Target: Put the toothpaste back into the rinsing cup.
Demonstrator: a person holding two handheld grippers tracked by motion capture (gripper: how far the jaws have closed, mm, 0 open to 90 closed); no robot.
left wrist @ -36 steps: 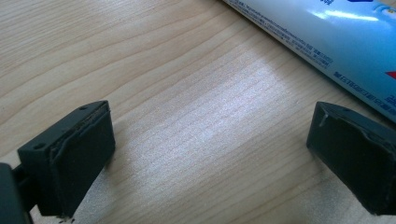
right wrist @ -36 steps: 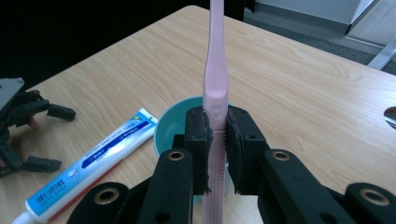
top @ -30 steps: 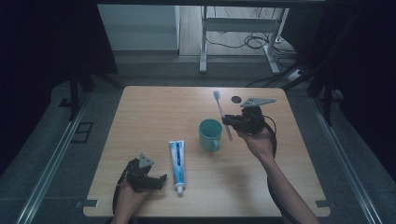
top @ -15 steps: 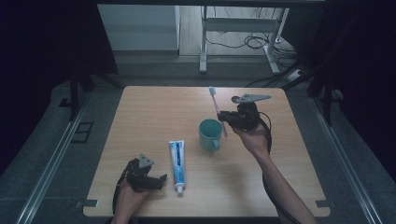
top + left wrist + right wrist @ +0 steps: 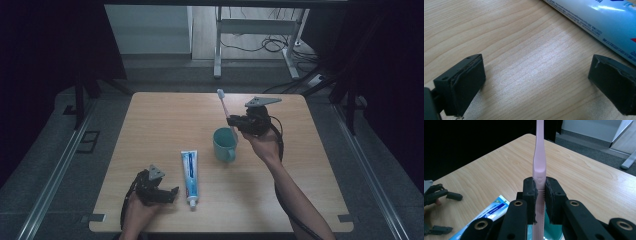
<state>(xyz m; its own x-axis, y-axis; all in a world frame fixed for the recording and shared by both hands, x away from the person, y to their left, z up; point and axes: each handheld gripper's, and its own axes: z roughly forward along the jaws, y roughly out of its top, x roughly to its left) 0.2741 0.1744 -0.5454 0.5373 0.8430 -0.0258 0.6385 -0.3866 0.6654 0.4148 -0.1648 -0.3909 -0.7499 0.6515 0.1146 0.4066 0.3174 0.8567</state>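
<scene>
A pink toothbrush [image 5: 224, 107] stands almost upright with my right gripper [image 5: 236, 123] shut on its handle, its lower end over the teal mug [image 5: 224, 143] at mid-table. In the right gripper view both pads clamp the toothbrush [image 5: 539, 167] and the mug [image 5: 549, 230] shows just below. A white and blue toothpaste tube [image 5: 189, 170] lies flat at the front, cap toward the table's near edge. My left gripper [image 5: 167, 194] rests on the wood to the left of the tube, open with nothing between its jaws. The tube [image 5: 604, 22] passes beyond the left gripper's far jaw.
The light wooden table [image 5: 165, 120] stands on a grey floor with dark surroundings. Metal table legs [image 5: 218, 45] and cables lie beyond the far edge. The other hand's gripper [image 5: 439, 193] appears at the left of the right gripper view.
My right gripper has carried the toothbrush leftward and slightly up, bringing it over the mug. The left gripper has stayed where it was.
</scene>
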